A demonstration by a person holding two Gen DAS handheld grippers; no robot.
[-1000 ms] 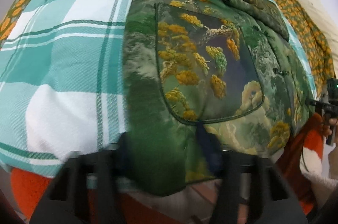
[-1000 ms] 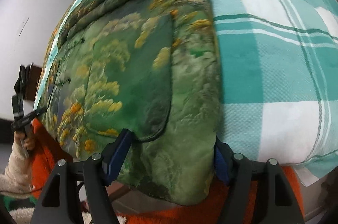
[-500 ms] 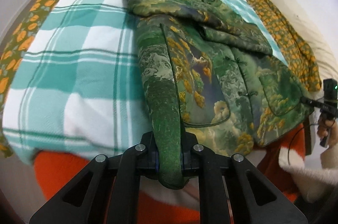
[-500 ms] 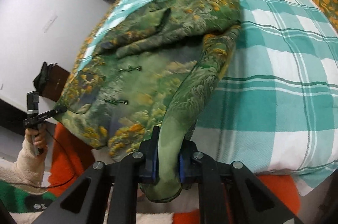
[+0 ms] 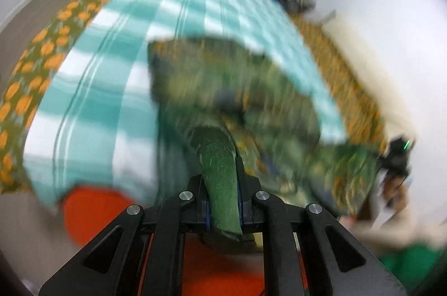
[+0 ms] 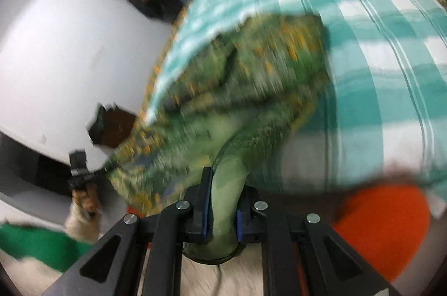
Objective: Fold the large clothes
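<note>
left gripper (image 5: 223, 208): jaws closed tight on a bunched corner of the jacket (image 5: 232, 89); dark green cloth stands pinched between the pads.
right gripper (image 6: 223, 215): jaws likewise clamped on the jacket's (image 6: 251, 78) other near corner; pale green cloth is squeezed between the blue pads.
jacket's place: on the teal checked bedspread (image 5: 106, 89), its near hem raised off the bed at both held corners, its far part resting on the spread.
direction from grippers: the garment stretches away from both grippers, up the bed; the picture is blurred, so its collar end is hard to read.
long axis: appears to run from the held hem toward the far end of the bed, so a fold would carry the hem forward over the body.
nearer hand: neither; each holds one corner, with the hem spanning between them. the right gripper shows at the far right of the left view, the left gripper at the left of the right view.
risk: judged, uneven travel of the hands would skew the fold line.
</note>
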